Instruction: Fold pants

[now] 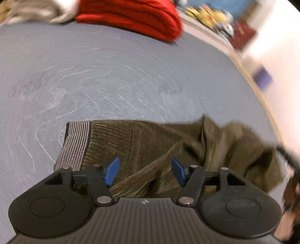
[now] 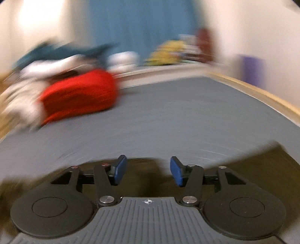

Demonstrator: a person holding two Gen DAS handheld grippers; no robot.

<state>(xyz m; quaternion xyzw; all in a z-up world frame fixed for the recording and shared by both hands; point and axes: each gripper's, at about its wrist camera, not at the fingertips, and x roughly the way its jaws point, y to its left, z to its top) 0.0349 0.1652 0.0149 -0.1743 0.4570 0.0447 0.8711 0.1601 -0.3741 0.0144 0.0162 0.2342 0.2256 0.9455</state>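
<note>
Left wrist view. Olive-brown corduroy pants (image 1: 159, 150) lie on a grey-blue table mat (image 1: 112, 75), a finely woven surface marked with pale curving scratches. The cloth is ribbed, soft and creased. A striped knit waistband (image 1: 75, 146), grey and dark, forms the pants' left end; the right end is bunched into loose folds. The left gripper (image 1: 145, 170) hangs just over the pants, its blue pads (image 1: 112, 171) spread apart, released, nothing pinched between them. Beyond the pants, at the mat's far edge, sits a folded red garment (image 1: 135, 16), thick and rounded at its fold, with a pale crumpled cloth (image 1: 33, 11) to its left.

Right wrist view, heavily blurred. The right gripper (image 2: 148, 172) has its blue pads (image 2: 177, 173) standing apart, empty. A dark olive strip of the pants (image 2: 262, 165) shows behind and to the right of the fingers, on the same mat (image 2: 168, 116). Far beyond the pants, to the left, sits the red bundle (image 2: 80, 92) against a heap of white and teal cloth (image 2: 56, 58). A tan wooden edge (image 2: 258, 93) borders the mat on the right.
</note>
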